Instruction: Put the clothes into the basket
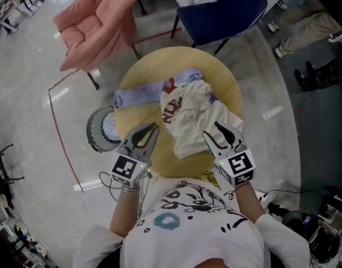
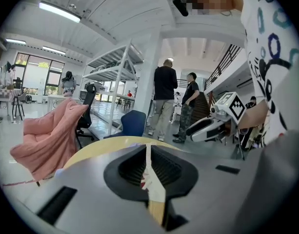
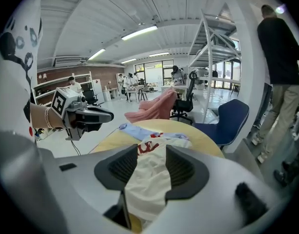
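Two hand-held grippers are out in front of me over the near side of the round yellow tabletop (image 1: 159, 66). My left hand-held gripper (image 1: 152, 132) has its jaws together, with only a thin slit between them and nothing held; it points across the bare wood just left of the clothes. My right hand-held gripper (image 1: 213, 132) has its jaws apart. It tilts down over the near edge of the cream T-shirt (image 1: 196, 116), and in the right gripper view that cloth fills the gap between the jaws, yet the pads do not press on it.

The T-shirt lies crumpled at the middle of the tabletop, red lettering showing on its left side. A pale blue garment (image 1: 143, 94) lies behind and partly under it, stretched toward the left rim of the tabletop. Both pieces are on the tabletop, not in the basket.

The basket (image 1: 98, 130) is a round grey slatted one. It stands on the floor just beside the left edge of the tabletop, near my left hand-held gripper. Something pale shows inside it; I cannot tell what it is.

Beyond the tabletop, a pink cloth (image 1: 98, 21) hangs over a chair at the far left and a blue chair (image 1: 226, 10) stands at the far right. A red line (image 1: 59, 133) runs along the floor past the basket. Two people (image 2: 165, 99) stand behind the blue chair.
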`<state>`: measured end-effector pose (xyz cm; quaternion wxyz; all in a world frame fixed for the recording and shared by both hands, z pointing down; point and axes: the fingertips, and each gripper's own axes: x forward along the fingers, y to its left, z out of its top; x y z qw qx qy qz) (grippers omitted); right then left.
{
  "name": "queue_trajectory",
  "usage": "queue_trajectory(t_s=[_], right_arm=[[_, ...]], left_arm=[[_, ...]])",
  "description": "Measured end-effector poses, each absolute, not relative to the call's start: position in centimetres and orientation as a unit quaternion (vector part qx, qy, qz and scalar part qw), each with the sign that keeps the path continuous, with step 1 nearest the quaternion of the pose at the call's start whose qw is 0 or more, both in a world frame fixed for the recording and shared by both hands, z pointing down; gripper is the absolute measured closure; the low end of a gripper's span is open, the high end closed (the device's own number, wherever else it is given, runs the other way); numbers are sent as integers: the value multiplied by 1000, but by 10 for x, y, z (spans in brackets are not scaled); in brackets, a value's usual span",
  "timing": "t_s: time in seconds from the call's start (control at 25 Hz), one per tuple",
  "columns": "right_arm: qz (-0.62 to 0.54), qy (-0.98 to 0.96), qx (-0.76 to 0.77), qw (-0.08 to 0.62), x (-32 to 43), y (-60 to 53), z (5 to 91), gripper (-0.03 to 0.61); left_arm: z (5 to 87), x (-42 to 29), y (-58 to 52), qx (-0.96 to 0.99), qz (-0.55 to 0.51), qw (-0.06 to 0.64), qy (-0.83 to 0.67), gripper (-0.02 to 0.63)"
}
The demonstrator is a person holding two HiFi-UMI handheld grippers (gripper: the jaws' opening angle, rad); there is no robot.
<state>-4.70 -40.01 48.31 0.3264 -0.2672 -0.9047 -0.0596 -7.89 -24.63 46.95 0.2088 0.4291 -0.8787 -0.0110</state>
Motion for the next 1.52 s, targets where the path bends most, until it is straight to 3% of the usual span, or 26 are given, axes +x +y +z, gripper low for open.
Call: queue_trajectory(t_s=[0.52,0.56,0.6,0.68,0.72,1.16,1.32,1.52], right_arm=[[-49,-870,-305,383,-68,-421,544,350],[-52,-867,-314,384,-72,-421,547,344],[-53,-864,-322,383,-77,-422,549,341],[-53,-862,-332,379,-87,-425,551,339],[-51,-861,-337,378,-92,-426,552,340],[-48,-843,-365,392,-109,-436,576,341],[-42,-832,-378,403,-100,-436,581,341],[-41,-831,-385,400,-98,-436,581,341]], left_arm=[[526,-86,-283,413,-30,269,-870,589],[533,-87,-288,411,-33,279,-867,571],[539,-88,-292,407,-35,289,-866,514],[551,-94,-298,393,-36,305,-867,340],[555,-98,-302,388,-32,309,-868,314],[619,-116,-332,381,41,376,-844,198],[642,-105,-346,400,91,405,-817,196],[655,-105,-353,405,151,391,-813,198]])
